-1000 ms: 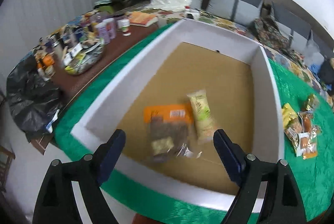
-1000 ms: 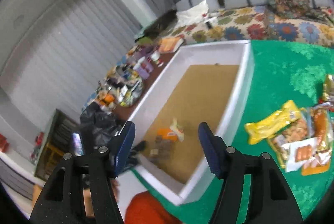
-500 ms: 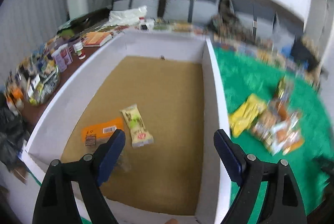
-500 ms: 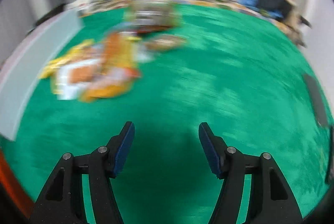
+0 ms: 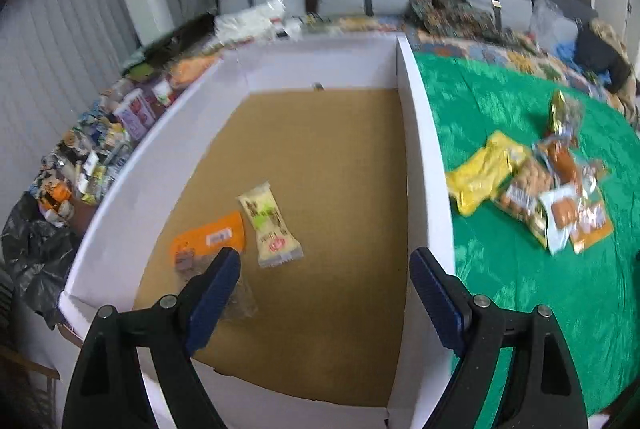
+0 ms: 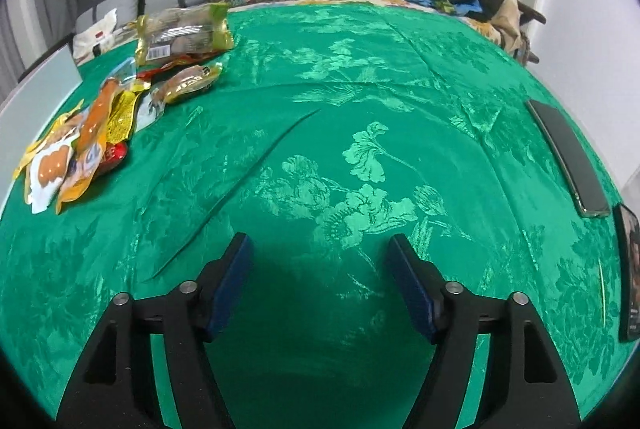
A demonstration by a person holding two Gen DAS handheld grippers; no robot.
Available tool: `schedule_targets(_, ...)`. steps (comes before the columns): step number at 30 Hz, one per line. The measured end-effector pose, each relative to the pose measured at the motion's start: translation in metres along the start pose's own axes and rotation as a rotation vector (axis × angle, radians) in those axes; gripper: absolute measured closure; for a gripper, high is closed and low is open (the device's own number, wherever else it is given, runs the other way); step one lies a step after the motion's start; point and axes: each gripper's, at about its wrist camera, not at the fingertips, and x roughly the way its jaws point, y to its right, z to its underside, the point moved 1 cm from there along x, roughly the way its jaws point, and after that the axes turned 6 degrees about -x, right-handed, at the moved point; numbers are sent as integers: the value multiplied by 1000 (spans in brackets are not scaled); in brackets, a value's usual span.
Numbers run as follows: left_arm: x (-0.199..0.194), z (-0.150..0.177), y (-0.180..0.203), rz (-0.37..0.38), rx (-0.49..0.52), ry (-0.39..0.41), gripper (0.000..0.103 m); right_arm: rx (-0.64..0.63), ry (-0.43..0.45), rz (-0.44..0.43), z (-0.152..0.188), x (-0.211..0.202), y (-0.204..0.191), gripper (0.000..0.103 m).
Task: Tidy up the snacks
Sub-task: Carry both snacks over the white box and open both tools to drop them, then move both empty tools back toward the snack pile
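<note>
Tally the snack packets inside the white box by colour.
Cream packet: 1
Orange-topped packet: 1
Total: 2 in the box
The pile on the cloth is too jumbled to count.

We note a green cloth (image 6: 360, 109) with a woven floral pattern in lighter green. The box (image 5: 420, 149) has white walls and a tan cardboard floor. Inside we record a cream bar (image 5: 269, 225) with green print and a red mark, and an orange packet (image 5: 208, 235) with a white label. On the cloth: a yellow pack (image 5: 482, 175). Both grippers show black arms and blue pads (image 6: 230, 285).
</note>
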Motion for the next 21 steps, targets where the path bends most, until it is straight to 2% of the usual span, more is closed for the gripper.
schedule_targets(2,-22,0,6,-33,-19,99,17,0,-3,0,1,1,0,25)
schedule_targets(4,-42,-1,16,1,-24,165,16,-1,-5,-2,1,1,-2,23)
schedule_targets(6,-62,0,36,101,-23,200,12,-3,-7,2,1,2,-2,21)
schedule_targets(9,-81,7,69,236,5,203,4,3,-10,4,1,2,-1,19)
schedule_targets(12,-84,25,117,352,67,145,3,4,-10,3,1,2,-1,19)
schedule_targets(14,-73,41,144,395,108,85,3,4,-10,4,1,2,-1,18)
schedule_targets(18,-32,77,187,368,185,-52,3,4,-10,4,1,2,-1,18)
schedule_targets(21,-5,94,196,319,198,-114,3,4,-9,3,1,2,-1,18)
